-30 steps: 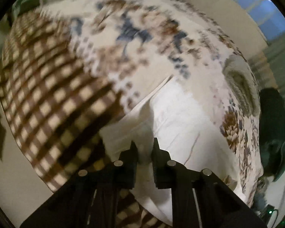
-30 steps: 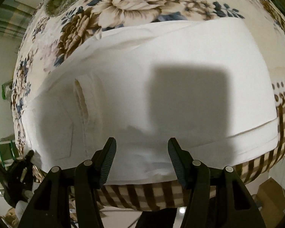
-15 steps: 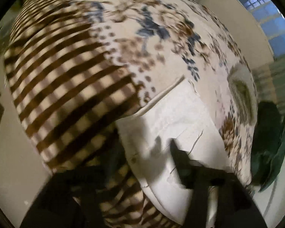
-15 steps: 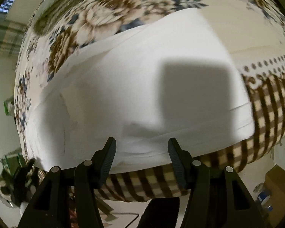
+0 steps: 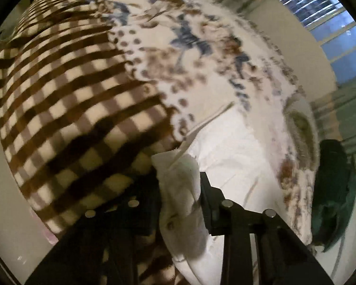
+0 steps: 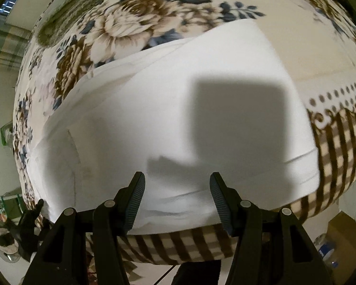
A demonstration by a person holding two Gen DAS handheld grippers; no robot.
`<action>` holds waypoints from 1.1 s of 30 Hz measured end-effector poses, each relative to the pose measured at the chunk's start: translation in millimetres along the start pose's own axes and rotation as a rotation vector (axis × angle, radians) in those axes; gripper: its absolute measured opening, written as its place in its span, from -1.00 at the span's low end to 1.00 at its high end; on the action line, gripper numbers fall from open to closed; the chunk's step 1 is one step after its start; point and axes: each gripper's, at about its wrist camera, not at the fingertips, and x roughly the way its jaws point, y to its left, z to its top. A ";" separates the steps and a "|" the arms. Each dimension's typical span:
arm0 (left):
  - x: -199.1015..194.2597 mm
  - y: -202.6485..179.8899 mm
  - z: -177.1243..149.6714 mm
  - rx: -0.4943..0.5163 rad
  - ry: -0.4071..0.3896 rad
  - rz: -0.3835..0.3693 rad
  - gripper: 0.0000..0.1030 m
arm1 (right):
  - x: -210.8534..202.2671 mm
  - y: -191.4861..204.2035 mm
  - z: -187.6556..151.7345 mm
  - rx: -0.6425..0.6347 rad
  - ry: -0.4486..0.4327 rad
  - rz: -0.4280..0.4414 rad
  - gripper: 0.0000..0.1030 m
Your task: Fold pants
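Note:
White pants (image 6: 168, 109) lie folded flat on a bed, near its front edge. In the left wrist view the pants (image 5: 232, 147) run away to the right, and my left gripper (image 5: 180, 178) is shut on a bunched corner of them, lifted off the blanket. My right gripper (image 6: 176, 180) is open and empty, hovering just above the near edge of the pants. Its square shadow falls on the cloth.
The bed carries a floral blanket (image 6: 135, 23) with a brown checked border (image 5: 66, 109) hanging over the edge. A dark green object (image 5: 334, 190) sits beyond the bed's far side. A cardboard box (image 6: 344, 235) and clutter (image 6: 9, 235) stand on the floor.
My left gripper opened, then shut on the corner of the pants and lifted it. My right gripper stayed open and drifted slightly over the pants.

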 end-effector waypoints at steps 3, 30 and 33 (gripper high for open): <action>19.3 24.4 3.8 -0.103 0.058 -0.067 -0.20 | 7.3 9.5 2.1 -0.009 0.014 0.004 0.15; -128.4 -191.8 -83.9 0.402 -0.271 -0.088 -0.66 | -32.5 2.5 16.0 -0.264 -0.068 -0.156 0.83; -141.9 -229.9 -117.9 0.473 -0.269 -0.115 -0.67 | -54.0 -29.5 26.9 -0.247 -0.076 -0.113 0.83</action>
